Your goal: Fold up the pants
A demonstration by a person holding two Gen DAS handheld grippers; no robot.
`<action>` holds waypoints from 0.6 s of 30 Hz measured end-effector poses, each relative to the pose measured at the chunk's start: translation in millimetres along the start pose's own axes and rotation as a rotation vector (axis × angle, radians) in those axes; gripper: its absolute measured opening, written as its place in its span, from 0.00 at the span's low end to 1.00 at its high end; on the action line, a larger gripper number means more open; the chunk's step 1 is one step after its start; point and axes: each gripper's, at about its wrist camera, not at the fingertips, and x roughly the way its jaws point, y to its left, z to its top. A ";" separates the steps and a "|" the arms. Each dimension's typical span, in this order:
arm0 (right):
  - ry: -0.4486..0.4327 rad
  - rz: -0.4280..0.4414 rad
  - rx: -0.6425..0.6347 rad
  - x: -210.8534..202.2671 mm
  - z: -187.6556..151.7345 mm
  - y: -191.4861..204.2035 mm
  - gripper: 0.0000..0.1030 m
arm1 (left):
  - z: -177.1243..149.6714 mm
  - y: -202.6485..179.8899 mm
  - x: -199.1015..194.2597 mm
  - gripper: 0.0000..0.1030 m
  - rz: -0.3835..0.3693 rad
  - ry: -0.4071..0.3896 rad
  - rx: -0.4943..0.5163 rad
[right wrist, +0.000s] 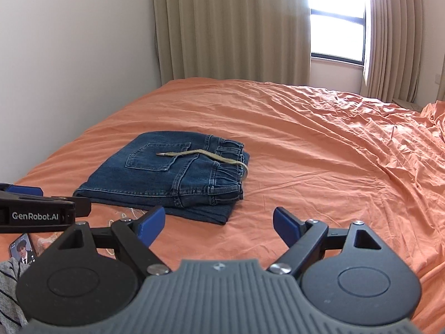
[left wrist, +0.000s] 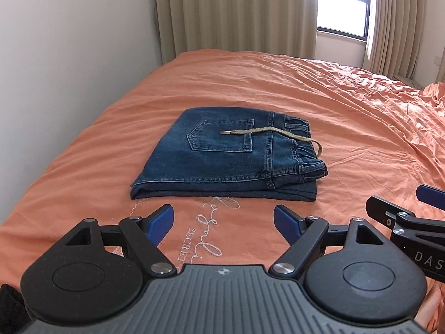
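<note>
- With both sets of jaws spread wide and nothing between them, the left gripper [left wrist: 224, 221] and right gripper [right wrist: 218, 222] hang just short of the work, side by side.
- Beyond the fingertips, the pants [left wrist: 230, 158] lie on the orange bedsheet [left wrist: 347, 128] as a compact stacked rectangle, back pocket uppermost.
- Its drawstring [left wrist: 264, 132] trails loose across the top layer.
- Judged stage: folding looks finished; any next move calls only for tucking the cord in or backing clear.

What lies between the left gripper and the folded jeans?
Only orange bedsheet carrying pale embroidered lettering; nothing else sits between the open left gripper and the folded jeans, seen in the left wrist view.
</note>
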 end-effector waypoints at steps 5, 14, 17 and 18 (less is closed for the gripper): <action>0.005 -0.013 0.001 7.2 2.2 0.7 0.79 | -0.9 2.8 2.3 0.93 -0.005 0.000 -0.007; -0.003 -0.014 -0.014 4.7 4.8 2.7 0.79 | -1.0 3.7 2.8 0.93 -0.001 -0.004 -0.003; -0.002 -0.011 -0.011 4.2 5.2 2.2 0.79 | -0.5 4.0 4.0 0.93 -0.003 -0.001 0.000; -0.002 -0.010 -0.010 4.2 5.3 2.2 0.79 | -0.4 4.0 3.7 0.93 -0.004 -0.002 0.002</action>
